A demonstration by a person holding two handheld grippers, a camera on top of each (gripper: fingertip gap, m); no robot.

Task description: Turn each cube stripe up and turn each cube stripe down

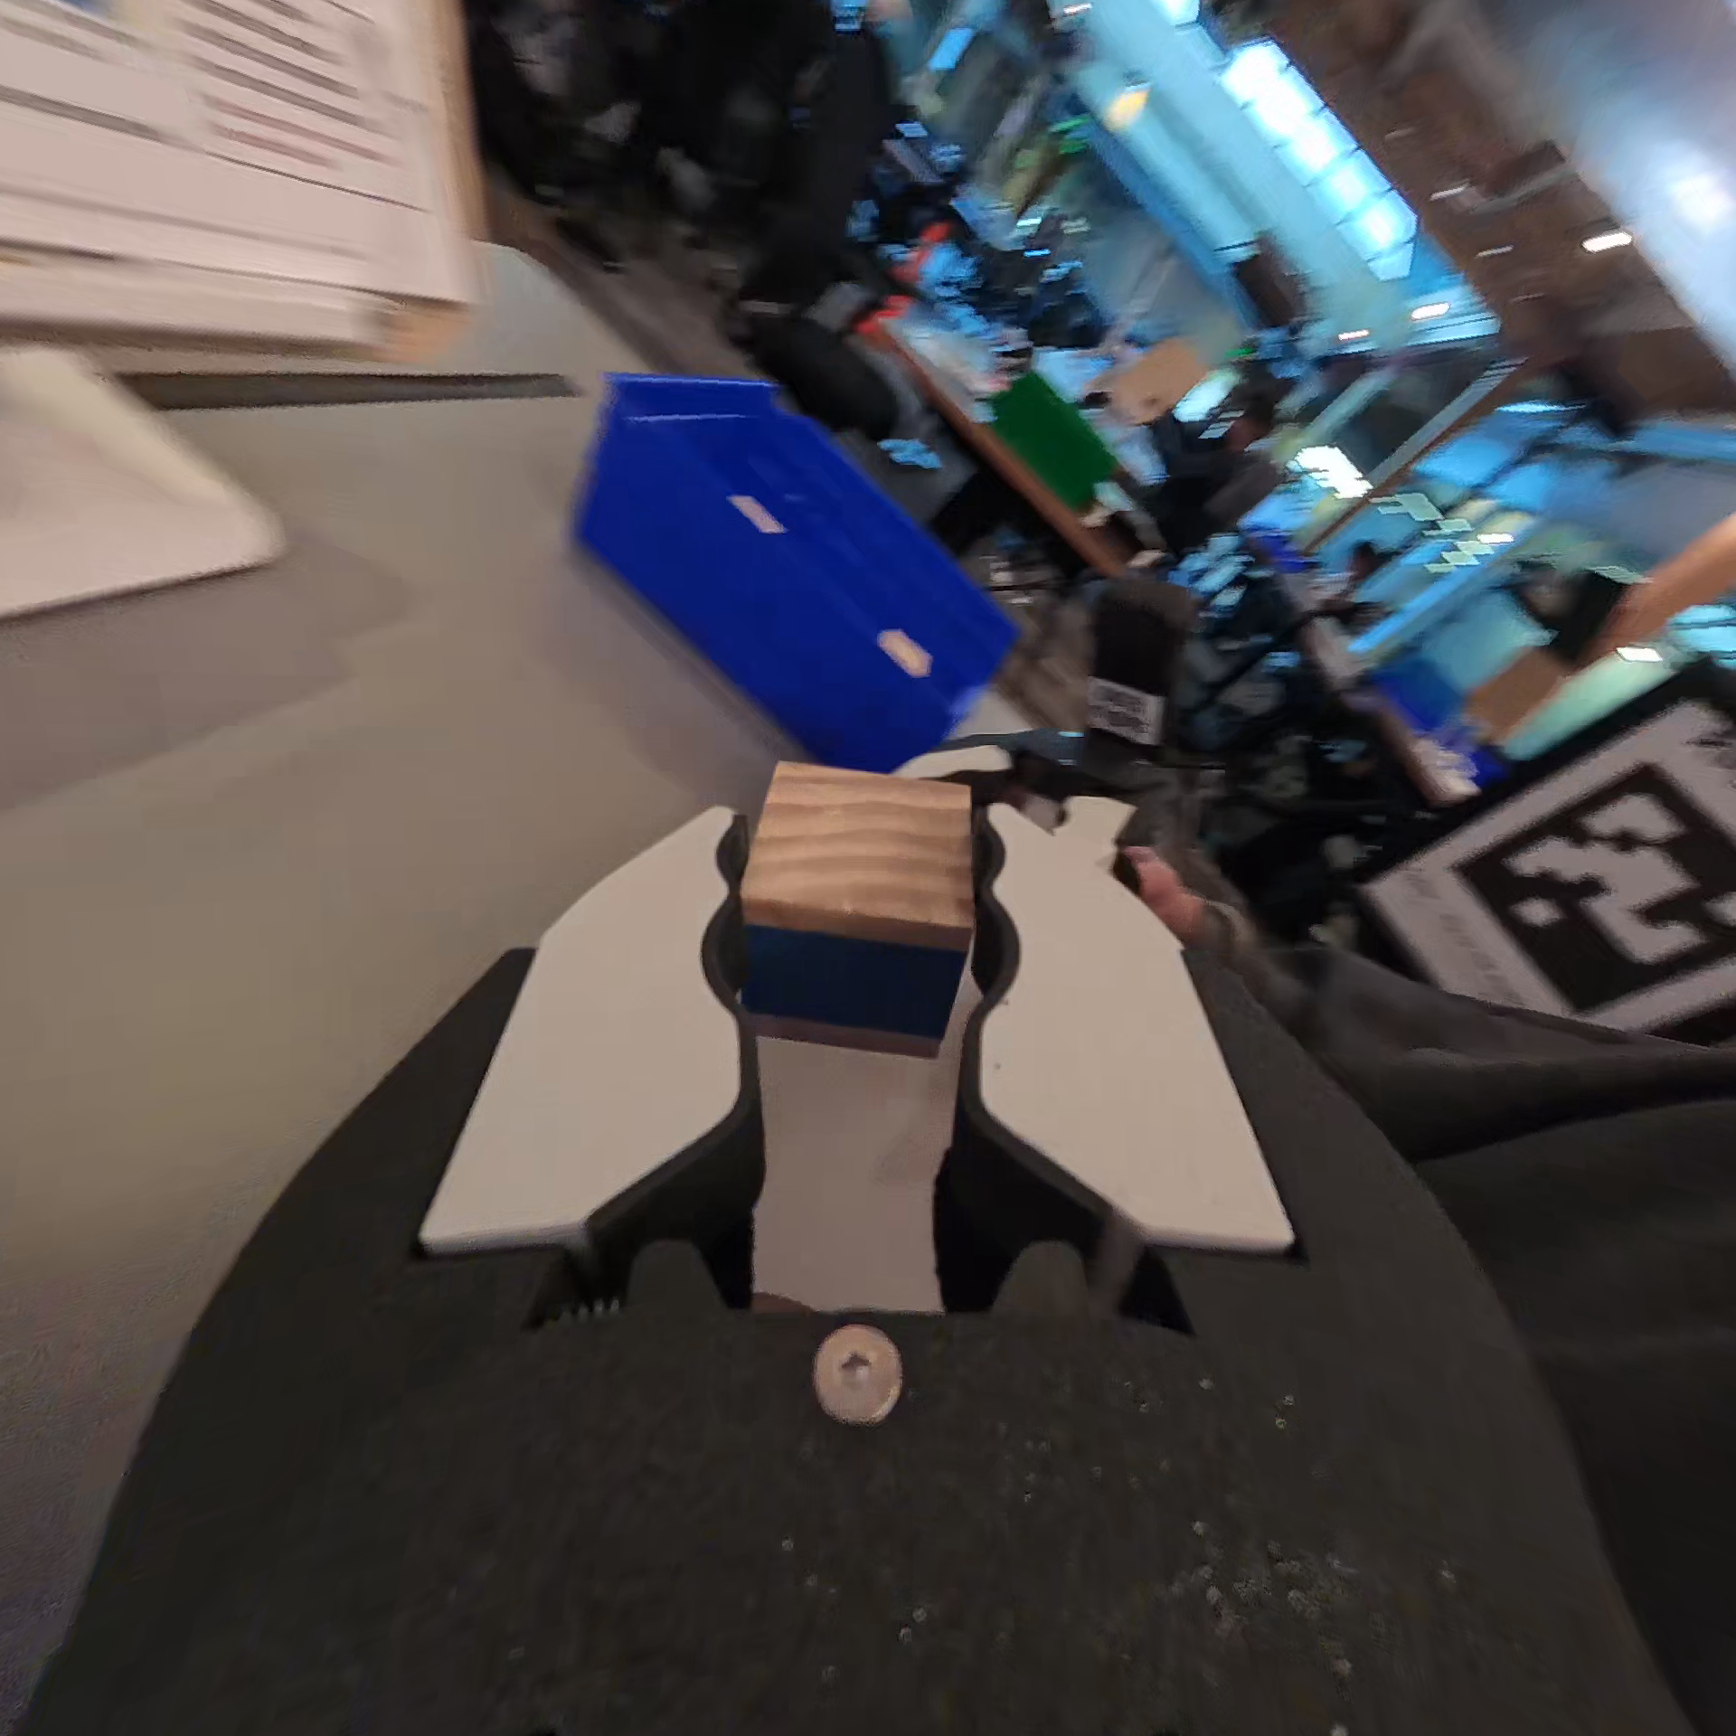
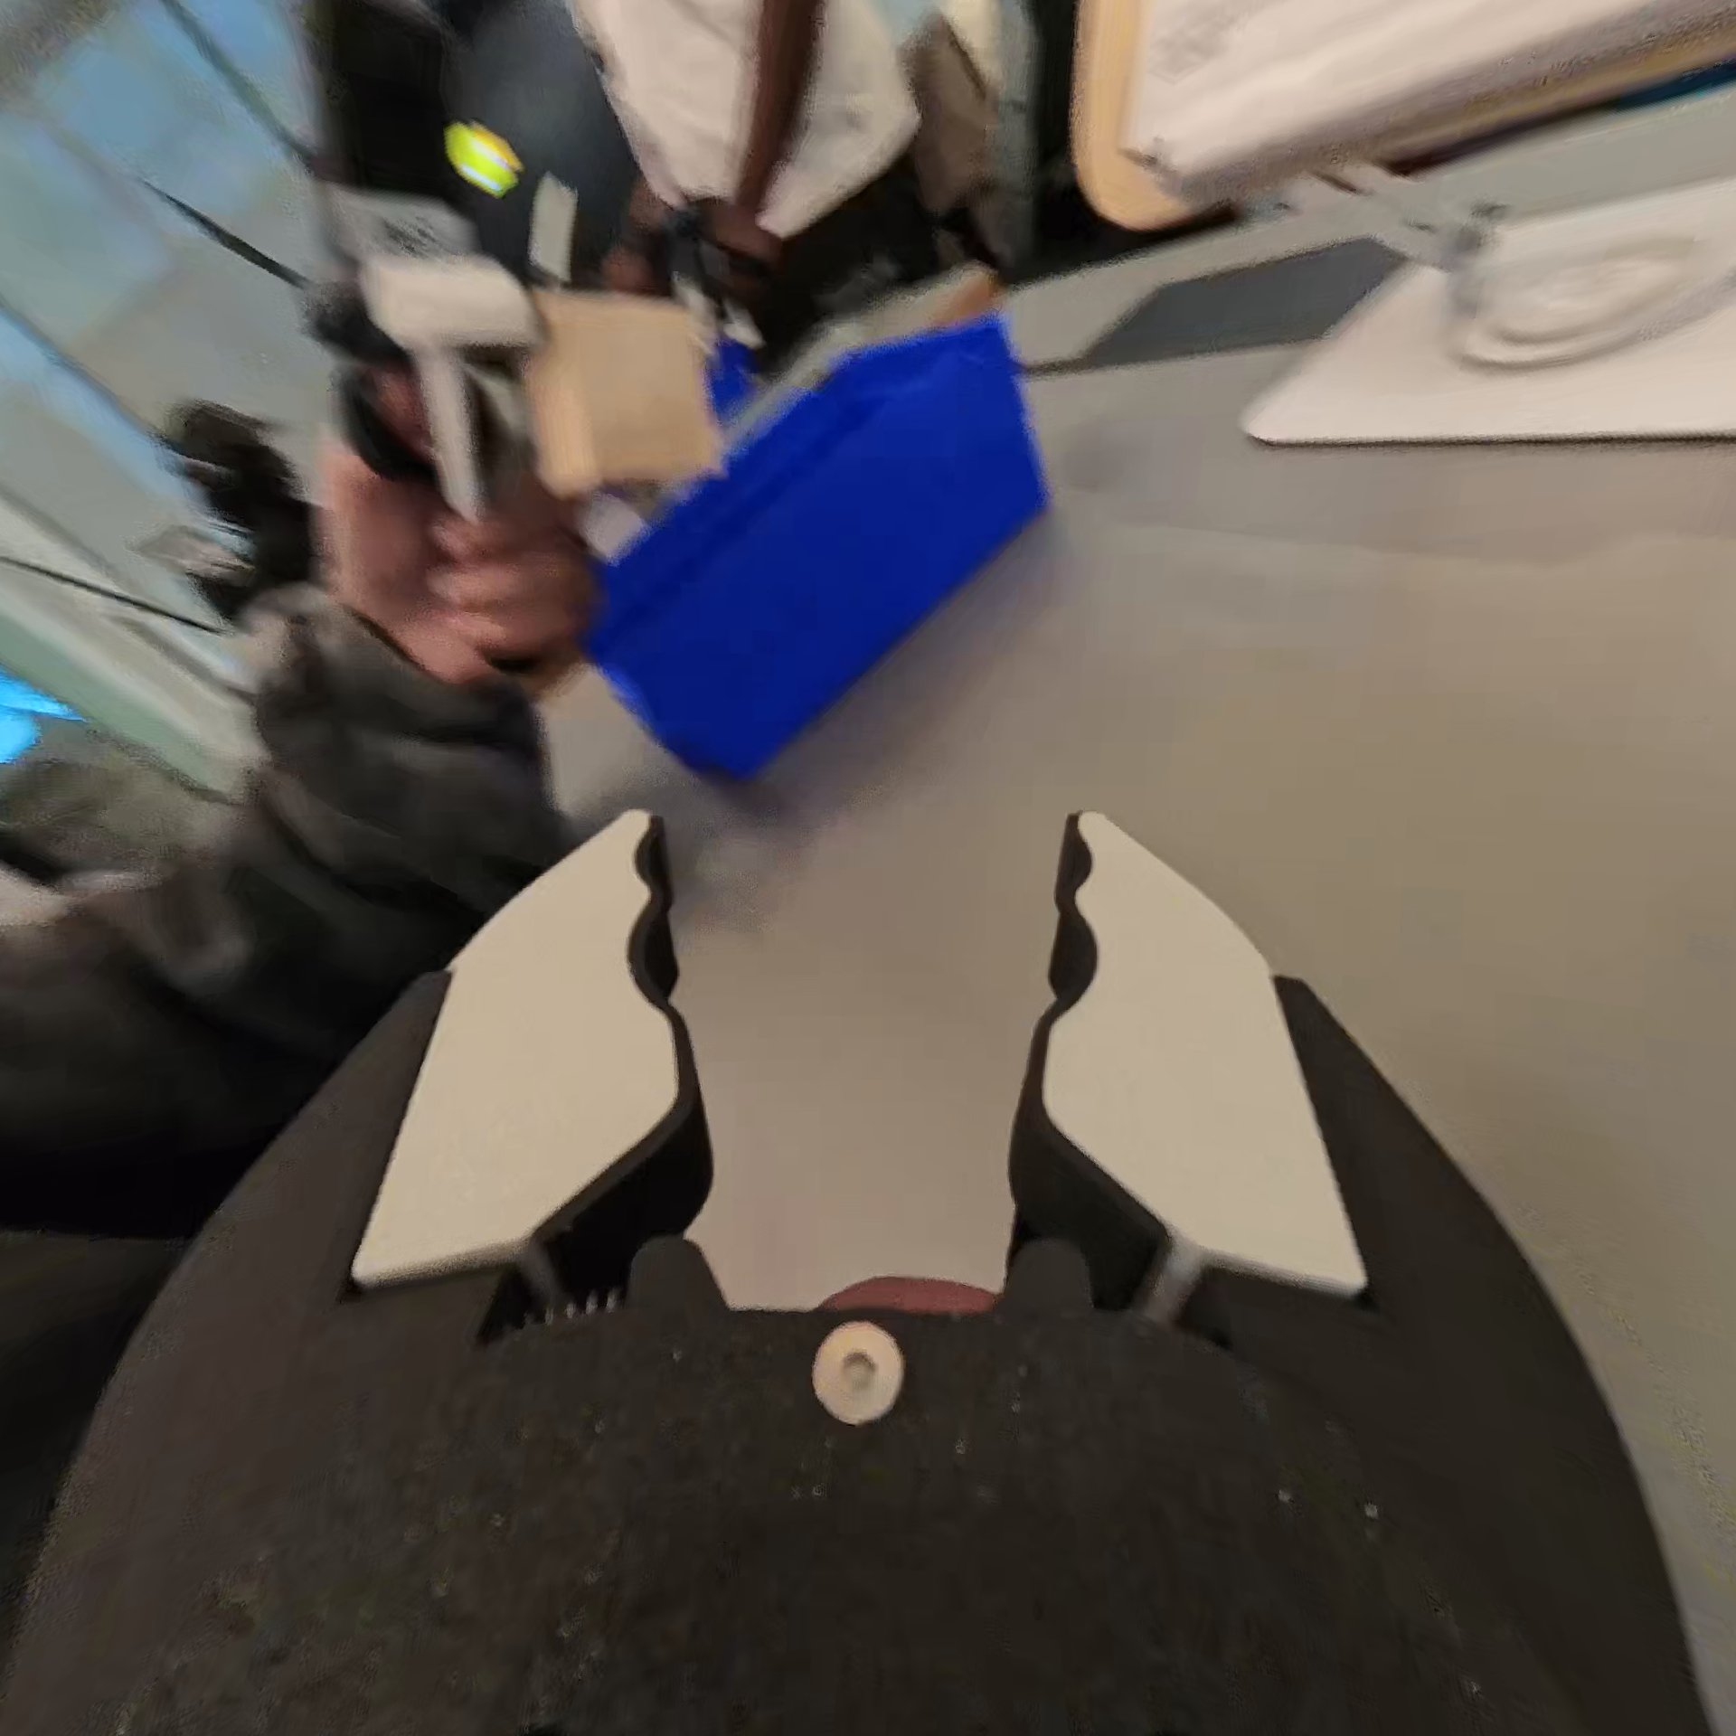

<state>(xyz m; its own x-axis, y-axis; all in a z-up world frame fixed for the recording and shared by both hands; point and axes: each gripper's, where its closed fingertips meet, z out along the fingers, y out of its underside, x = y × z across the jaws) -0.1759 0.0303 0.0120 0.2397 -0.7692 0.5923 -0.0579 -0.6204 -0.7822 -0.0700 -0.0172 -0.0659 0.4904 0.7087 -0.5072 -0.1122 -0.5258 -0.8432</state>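
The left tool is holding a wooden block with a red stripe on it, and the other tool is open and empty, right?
Almost. The stripe is blue, not red: the left wrist view shows the wooden block clamped in the left tool with a blue band across it. The right tool is open and empty, as you said.
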